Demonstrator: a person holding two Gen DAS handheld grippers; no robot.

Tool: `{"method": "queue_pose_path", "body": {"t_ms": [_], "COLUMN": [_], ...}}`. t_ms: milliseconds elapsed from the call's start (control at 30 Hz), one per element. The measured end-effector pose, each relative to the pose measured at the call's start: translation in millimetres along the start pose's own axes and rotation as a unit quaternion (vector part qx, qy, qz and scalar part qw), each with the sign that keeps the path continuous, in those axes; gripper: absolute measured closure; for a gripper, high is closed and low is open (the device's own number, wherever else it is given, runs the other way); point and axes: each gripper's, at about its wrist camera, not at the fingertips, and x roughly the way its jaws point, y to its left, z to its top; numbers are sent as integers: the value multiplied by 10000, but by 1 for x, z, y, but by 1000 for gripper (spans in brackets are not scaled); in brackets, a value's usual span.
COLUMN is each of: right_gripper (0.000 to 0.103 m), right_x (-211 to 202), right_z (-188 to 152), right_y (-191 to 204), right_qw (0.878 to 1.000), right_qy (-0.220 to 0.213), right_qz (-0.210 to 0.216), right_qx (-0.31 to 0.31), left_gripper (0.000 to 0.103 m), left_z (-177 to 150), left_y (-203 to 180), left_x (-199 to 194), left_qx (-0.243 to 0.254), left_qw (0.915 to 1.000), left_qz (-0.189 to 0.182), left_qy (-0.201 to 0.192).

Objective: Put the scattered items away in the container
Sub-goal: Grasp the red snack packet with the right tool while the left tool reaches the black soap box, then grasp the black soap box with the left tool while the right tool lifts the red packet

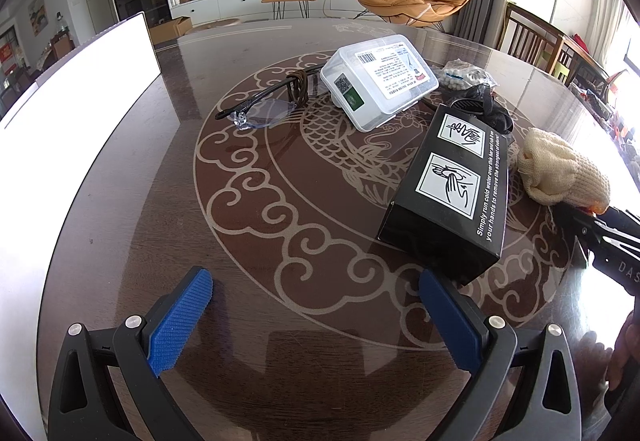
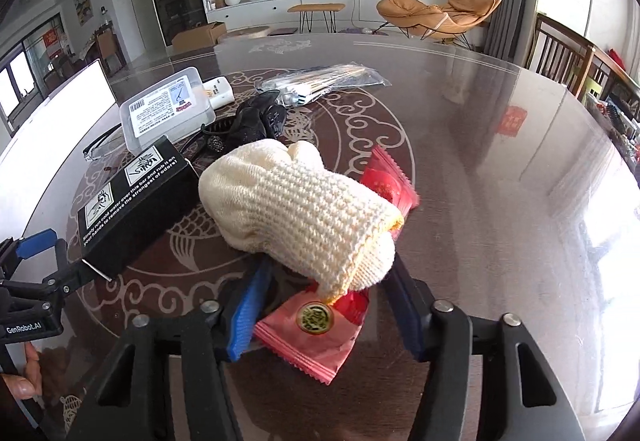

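Observation:
My right gripper (image 2: 326,281) is shut on a cream knitted glove (image 2: 296,209) and holds it above the table, over pink and red snack packets (image 2: 316,333). The glove also shows at the right in the left wrist view (image 1: 560,169). My left gripper (image 1: 316,317) is open and empty, low over the table. Ahead of it lie a black box (image 1: 448,193), a clear plastic case (image 1: 378,81) and glasses (image 1: 260,109). The white container (image 1: 76,93) stands at the left.
A black pouch (image 2: 256,121), a clear bag of sticks (image 2: 324,79) and a small white box (image 2: 220,91) lie further back on the round patterned table (image 1: 280,241). A bag of white beads (image 1: 464,75) lies behind the plastic case. Wooden chairs stand at the right.

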Motion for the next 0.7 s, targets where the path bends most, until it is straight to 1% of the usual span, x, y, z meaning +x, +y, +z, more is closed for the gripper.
{"method": "queue_pose_path", "body": {"t_ms": [67,133,200,233,300,367,433,533,567,600,633,667,700], "right_gripper": [62,62,62,62,62,61,61,61,61,61,61,61,61], "right_x": [-9,-23,-36,-41,-47,-48,-49,-49,-49,-49,-50,-50,-50], "right_z": [-10,-27,-44,-51,-58,-58,-58,-59,-59,-59,-59,-58,-58], "right_y": [-12,-22,-29,-33,-39,-40,-37,-39,-39,-39,-39,-39,-40], "right_qw": [9999,10000,9999,9999,9999,9999,9998,9999,9999,9999,9999,9999,9999], "right_qy": [29,36,-28,-64,-77,-81,-70,-72,-73,-72,-72,-73,-74], "right_qz": [129,18,-90,-98,-88,-80,-174,-127,-131,-137,-136,-130,-119], "right_qx": [55,-30,-63,-32,55,75,-1,40,37,31,33,37,45], "left_gripper": [0,0,0,0,0,0,0,0,0,0,0,3,16], "left_z": [-3,-8,-7,-3,11,26,42,59,63,66,67,67,65], "left_y": [-1,-2,-8,-12,-22,-32,-44,-65,-71,-77,-82,-85,-87], "left_x": [-4,-12,-20,-21,-13,-2,10,23,25,26,28,27,24], "left_qx": [184,281,427,511,670,793,926,1235,1321,1409,1480,1504,1486], "left_qw": [9997,9987,9973,9968,9963,9960,9951,9922,9910,9896,9879,9864,9861], "left_qz": [-160,-417,-525,-525,-466,-371,-330,-95,-90,-165,-325,-531,-654], "left_qy": [83,-60,-267,-319,-267,-168,-56,169,190,245,330,388,343]}}
